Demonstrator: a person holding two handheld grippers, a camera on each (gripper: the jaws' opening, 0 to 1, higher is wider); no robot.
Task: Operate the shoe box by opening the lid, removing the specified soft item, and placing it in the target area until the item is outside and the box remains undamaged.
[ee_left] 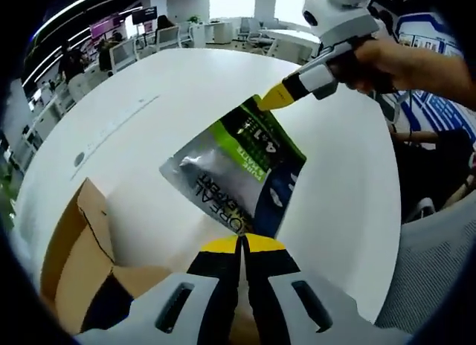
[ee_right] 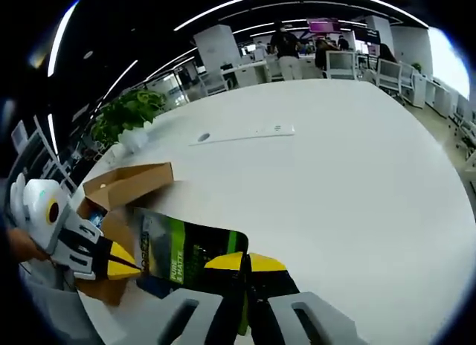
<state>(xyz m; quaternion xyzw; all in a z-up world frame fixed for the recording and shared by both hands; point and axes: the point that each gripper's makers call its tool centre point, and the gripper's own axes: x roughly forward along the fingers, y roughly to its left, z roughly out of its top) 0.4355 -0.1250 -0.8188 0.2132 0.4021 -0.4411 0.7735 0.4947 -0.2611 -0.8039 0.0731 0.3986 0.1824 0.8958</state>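
Above the surface: pouch held up in the air between both grippers, clear of the box.
Pouch: soft foil bag, silver, green and dark blue, white lettering; stretched flat between two opposite edges.
Left gripper: yellow-tipped jaws pressed together on the pouch's near edge in the left gripper view; in the right gripper view it enters from the left, tips on the pouch's left edge.
Right gripper: jaws closed on the pouch's near edge in the right gripper view; in the left gripper view it enters from upper right, yellow tips pinching the pouch's far corner.
Hand: wrapped round the right gripper's handle, left gripper view.
Box: brown cardboard, open, flaps up; sits on the surface below and to the left of the pouch in the left gripper view; in the right gripper view it lies behind the pouch and the left gripper. Contents cannot be made out.
Surface: large, round, white; a flush panel and a small round cap set into it, well apart from the box.
Plant: green leaves beyond the surface's edge, right gripper view.
Background: office desks, chairs, people standing far off.
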